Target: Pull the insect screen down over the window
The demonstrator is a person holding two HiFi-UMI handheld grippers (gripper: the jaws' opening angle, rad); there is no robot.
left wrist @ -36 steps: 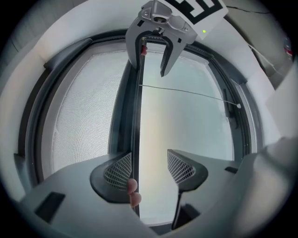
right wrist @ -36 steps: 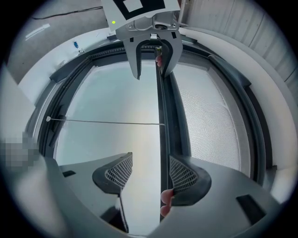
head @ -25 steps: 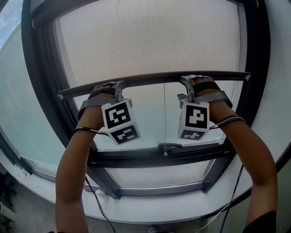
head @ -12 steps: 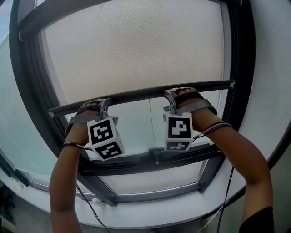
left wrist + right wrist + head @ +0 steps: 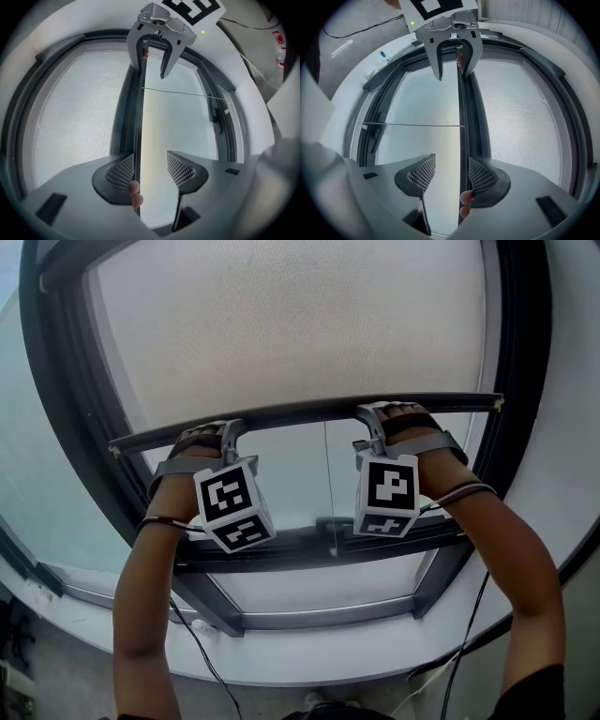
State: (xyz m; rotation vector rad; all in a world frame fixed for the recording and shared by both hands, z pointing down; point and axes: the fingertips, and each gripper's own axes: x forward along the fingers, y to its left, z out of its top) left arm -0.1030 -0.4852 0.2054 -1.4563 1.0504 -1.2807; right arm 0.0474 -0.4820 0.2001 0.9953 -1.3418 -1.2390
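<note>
Insect screen (image 5: 291, 334) covers the window (image 5: 508, 352) partway; its bottom bar (image 5: 300, 412) hangs above the lower frame (image 5: 300, 542), bare glass (image 5: 300, 474) between. Left gripper (image 5: 150, 161) and right gripper (image 5: 451, 164), jaws just narrowed yet unclenched, straddle the bar, 1 pad (image 5: 123, 169) each touching it. Fingertips (image 5: 134, 187) peek half hidden behind it.

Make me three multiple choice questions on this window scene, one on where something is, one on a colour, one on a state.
1. The bottom bar is: A white; B red; C dark.
2. The thin cord hangs from: A the top frame; B that bar's middle; C the sill.
3. The insect screen is: A partly down; B rolled fully up; C down to the sill.
Answers: C, it looks near black; B, the cord meets the bar midway along; A, the mesh ends at the bar with bare glass below.
</note>
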